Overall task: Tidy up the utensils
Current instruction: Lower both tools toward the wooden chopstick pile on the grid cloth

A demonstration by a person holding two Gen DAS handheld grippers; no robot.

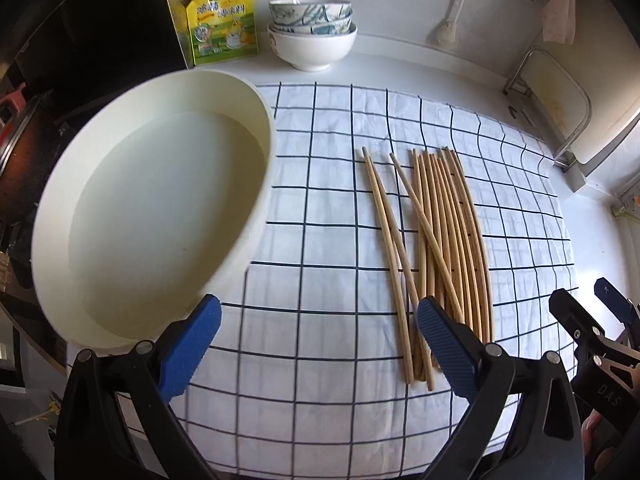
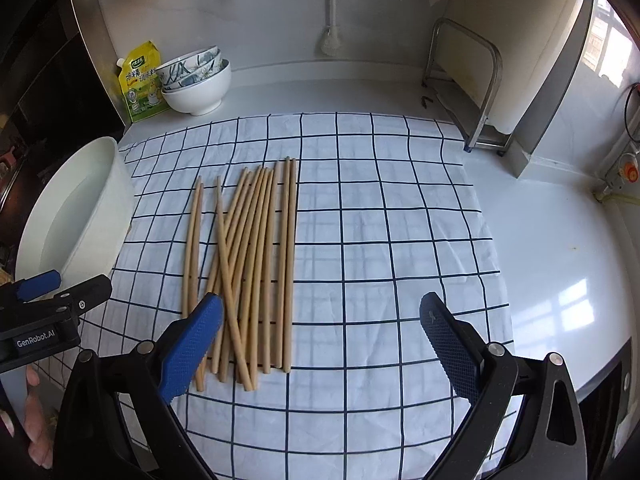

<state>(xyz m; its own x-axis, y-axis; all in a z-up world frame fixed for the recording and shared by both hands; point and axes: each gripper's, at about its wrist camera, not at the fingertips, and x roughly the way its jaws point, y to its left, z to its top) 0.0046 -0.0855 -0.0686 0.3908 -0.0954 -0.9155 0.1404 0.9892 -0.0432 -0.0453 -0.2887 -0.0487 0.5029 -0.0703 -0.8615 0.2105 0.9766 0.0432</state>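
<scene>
Left gripper [image 1: 318, 344] hovers low over the checked cloth [image 1: 320, 208], jaws spread wide, nothing between the blue pads [image 1: 188, 352]. Its right-hand pad sits just over the near ends of the wooden chopsticks [image 1: 436, 248]. Right gripper [image 2: 320, 344] is the same story: jaws wide apart, empty, its left pad over the near ends of the same bundle. Each gripper peeks into the other's view at the edge, with fingers of a hand [image 2: 34, 420] showing on the handle.

The chopsticks lie on the cloth in a loose bundle running away from the grippers, a few crossing diagonally, two lying slightly apart on the left. Just left of them, at the cloth's edge, stands a round white basin [image 1: 152, 208]. Back by the wall: stacked bowls [image 1: 312, 34], patterned ones nested in a plain white one, beside a yellow-green seasoning pouch [image 1: 222, 20]. Far right, a metal rack [image 2: 464, 80].
</scene>
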